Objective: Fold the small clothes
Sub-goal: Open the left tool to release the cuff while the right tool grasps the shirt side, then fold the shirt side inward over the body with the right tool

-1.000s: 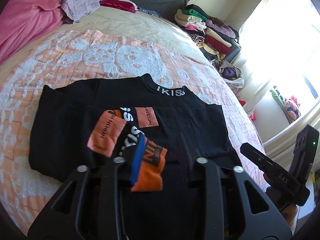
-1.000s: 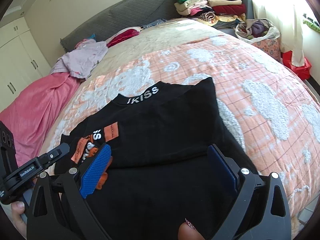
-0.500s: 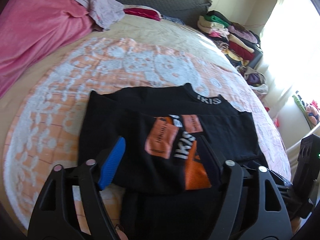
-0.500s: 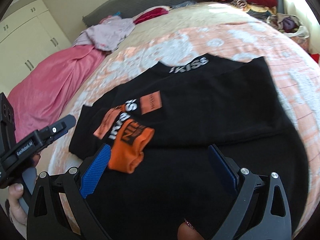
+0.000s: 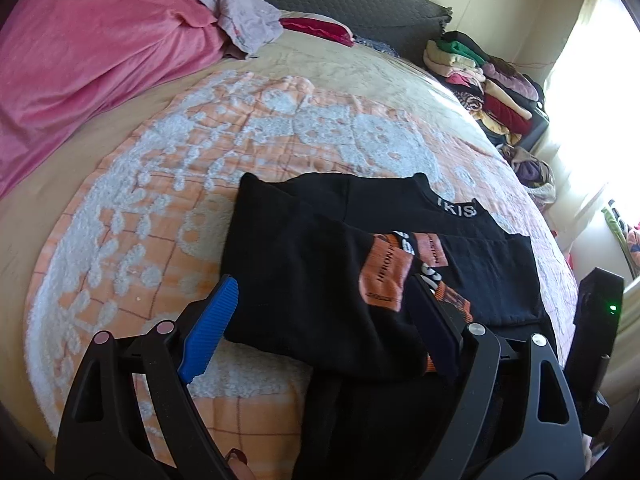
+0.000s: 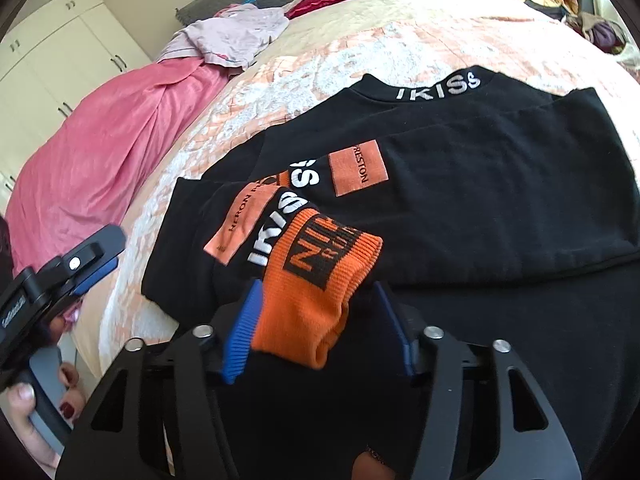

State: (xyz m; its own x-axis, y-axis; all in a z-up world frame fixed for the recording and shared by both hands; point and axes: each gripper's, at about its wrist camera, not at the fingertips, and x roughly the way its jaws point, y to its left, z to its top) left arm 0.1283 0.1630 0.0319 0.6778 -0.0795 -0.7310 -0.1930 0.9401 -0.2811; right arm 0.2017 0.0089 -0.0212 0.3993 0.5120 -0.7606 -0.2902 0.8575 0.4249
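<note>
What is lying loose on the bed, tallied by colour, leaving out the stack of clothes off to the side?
Black: 1, the sweater
Pink: 1, the blanket
Lilac: 1, the crumpled garment
Red: 1, the cloth
Total: 4
A small dark patterned piece beside the red one is too unclear to count.

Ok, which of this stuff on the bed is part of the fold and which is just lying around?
In the job:
- black top
- its orange cuff, between the closing right jaws
- left gripper, jaws opening over the sleeve

Lying about:
- pink blanket
- lilac garment
- clothes pile
- bedspread
</note>
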